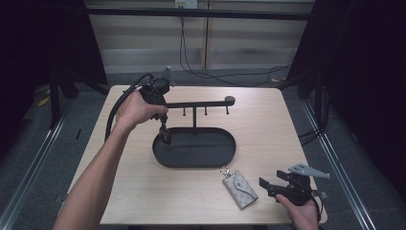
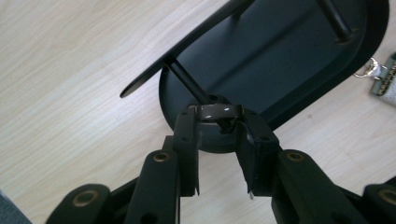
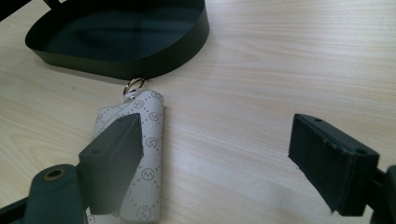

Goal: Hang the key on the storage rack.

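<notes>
Key pouch [image 1: 240,189] looks soft and light, so pinch its flat body; your right hand-held gripper [image 1: 275,184] hangs wide, left hand-held gripper [image 2: 219,135] clamps a small dark ring [image 2: 215,112].

pale wood-grain table top [image 1: 268,139], matt | black oval metal tray stand [image 1: 210,158], satin | grey monogrammed leather-look key pouch [image 3: 149,154], silvery metal ring [image 3: 134,84]
</notes>
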